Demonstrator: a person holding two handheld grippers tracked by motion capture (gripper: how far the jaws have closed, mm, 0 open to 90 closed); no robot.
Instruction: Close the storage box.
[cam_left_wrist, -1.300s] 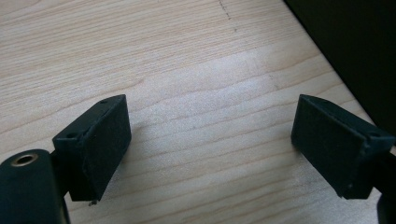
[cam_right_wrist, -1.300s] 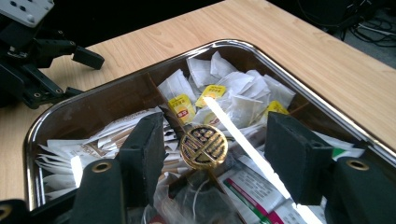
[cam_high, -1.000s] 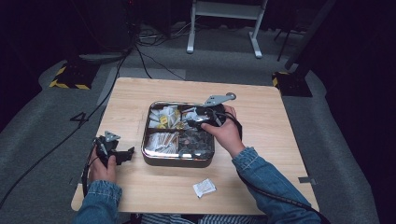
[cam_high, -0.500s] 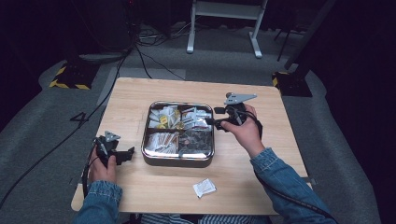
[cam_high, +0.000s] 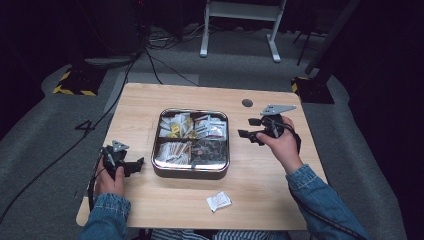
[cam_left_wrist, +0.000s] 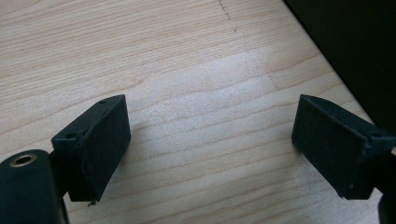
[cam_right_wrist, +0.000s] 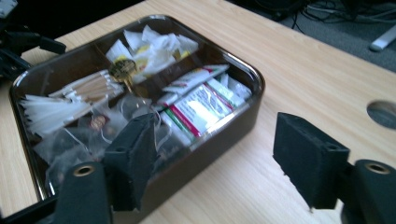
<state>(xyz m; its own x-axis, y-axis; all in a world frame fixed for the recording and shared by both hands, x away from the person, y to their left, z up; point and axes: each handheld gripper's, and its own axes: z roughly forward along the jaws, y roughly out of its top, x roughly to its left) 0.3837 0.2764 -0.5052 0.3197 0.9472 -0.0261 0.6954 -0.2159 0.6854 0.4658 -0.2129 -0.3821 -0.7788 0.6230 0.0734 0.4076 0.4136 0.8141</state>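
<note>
A shiny metal tin (cam_high: 190, 173) with divided compartments sits mid-table. It holds white sachets (cam_high: 175, 125), red-and-white packets (cam_high: 211, 127), pale stick packs (cam_high: 172, 150) and clear-wrapped tea bags (cam_high: 210, 150). My right gripper (cam_high: 249, 128) hovers just right of the tin, pointing left at it. In the right gripper view, my right gripper (cam_right_wrist: 215, 154) has just been opening and nothing is between its jaws; the tin (cam_right_wrist: 252, 79) lies beyond. My left gripper (cam_high: 134, 165) rests left of the tin. In the left gripper view, my left gripper (cam_left_wrist: 210, 149) is open over bare wood.
A single white sachet (cam_high: 219, 201) lies loose near the table's front edge. A round cable hole (cam_high: 247, 103) is in the table behind my right gripper. Cables and a stand's legs (cam_high: 240, 30) are on the floor beyond the table.
My right gripper has drawn back from above the tin's right compartments to the bare table on its right, and its jaws stand wider. The left hand has stayed put.
</note>
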